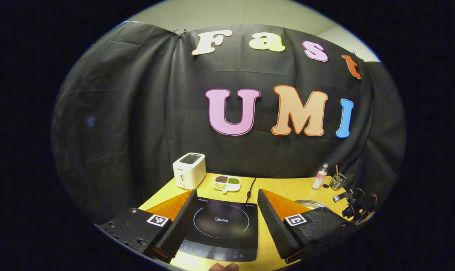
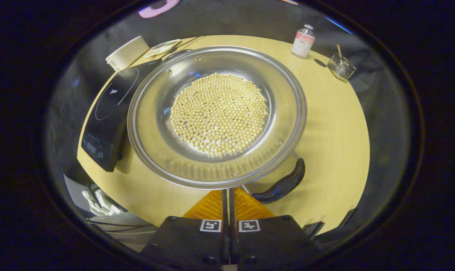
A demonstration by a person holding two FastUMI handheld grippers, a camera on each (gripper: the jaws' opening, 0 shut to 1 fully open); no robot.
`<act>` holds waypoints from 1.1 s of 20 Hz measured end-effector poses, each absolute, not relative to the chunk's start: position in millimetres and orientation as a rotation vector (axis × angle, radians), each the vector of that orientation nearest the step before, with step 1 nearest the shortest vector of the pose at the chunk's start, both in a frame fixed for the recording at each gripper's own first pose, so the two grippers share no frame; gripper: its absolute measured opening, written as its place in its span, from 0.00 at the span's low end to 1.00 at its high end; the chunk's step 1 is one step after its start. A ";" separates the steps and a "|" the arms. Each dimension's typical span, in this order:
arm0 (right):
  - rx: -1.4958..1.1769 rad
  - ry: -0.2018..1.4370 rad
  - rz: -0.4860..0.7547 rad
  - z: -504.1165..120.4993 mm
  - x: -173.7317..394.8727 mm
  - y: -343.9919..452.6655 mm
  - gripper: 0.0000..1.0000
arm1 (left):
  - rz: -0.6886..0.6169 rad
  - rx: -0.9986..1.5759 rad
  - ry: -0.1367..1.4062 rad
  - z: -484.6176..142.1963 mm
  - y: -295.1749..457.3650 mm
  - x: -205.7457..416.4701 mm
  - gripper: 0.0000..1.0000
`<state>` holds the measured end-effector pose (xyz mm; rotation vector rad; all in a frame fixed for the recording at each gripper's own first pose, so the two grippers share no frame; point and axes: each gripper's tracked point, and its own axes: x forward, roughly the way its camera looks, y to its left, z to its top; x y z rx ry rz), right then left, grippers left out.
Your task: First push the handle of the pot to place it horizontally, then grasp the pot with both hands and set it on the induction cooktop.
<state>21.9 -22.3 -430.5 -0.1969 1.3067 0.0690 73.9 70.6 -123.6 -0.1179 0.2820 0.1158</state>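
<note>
Left gripper view: the left tool (image 1: 225, 210) gapes released above the induction cooktop (image 1: 222, 229).

Right gripper view: the right tool (image 2: 229, 197) is clenched empty by the steel pot (image 2: 217, 113) on the desk (image 2: 336, 124) beside the cooktop (bean-laden, likely heavy, slick-rimmed); take its black handle (image 2: 284, 184).

black cloth wall (image 1: 137, 113), wooden table (image 2: 336, 124)

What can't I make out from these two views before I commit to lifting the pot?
- Right gripper view: the pot's wide rim hides where its handle joins the body.
- Right gripper view: whether the shut right hand-held gripper touches the rim cannot be told.
- Left gripper view: the pot shows as a rim sliver behind a finger of the open left hand-held gripper, above the induction cooktop.
</note>
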 end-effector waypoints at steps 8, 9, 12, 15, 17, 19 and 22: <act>-0.175 1.307 0.033 -427.8 38.3 -52.0 0.03 | 0.139 -0.115 0.278 -120.1 64.5 68.7 0.95; -0.177 1.306 0.028 -427.1 40.4 -56.6 0.03 | 0.140 -0.114 0.276 -119.4 63.0 69.0 0.96; -0.173 1.308 0.012 -425.2 49.1 -69.5 0.03 | 0.145 -0.114 0.277 -118.4 58.9 66.3 0.96; -0.184 1.304 0.007 -425.0 59.6 -84.3 0.03 | 0.153 -0.114 0.283 -118.7 53.2 62.3 0.96; -0.191 1.302 0.007 -423.3 64.7 -94.2 0.00 | 0.159 -0.114 0.290 -119.9 48.2 58.9 0.96; -0.180 1.301 0.014 -422.1 71.0 -100.5 0.03 | 0.169 -0.109 0.297 -121.3 43.8 52.8 0.97; -0.195 1.297 0.036 -422.2 81.9 -108.4 0.00 | 0.190 -0.104 0.308 -122.0 37.3 44.7 0.97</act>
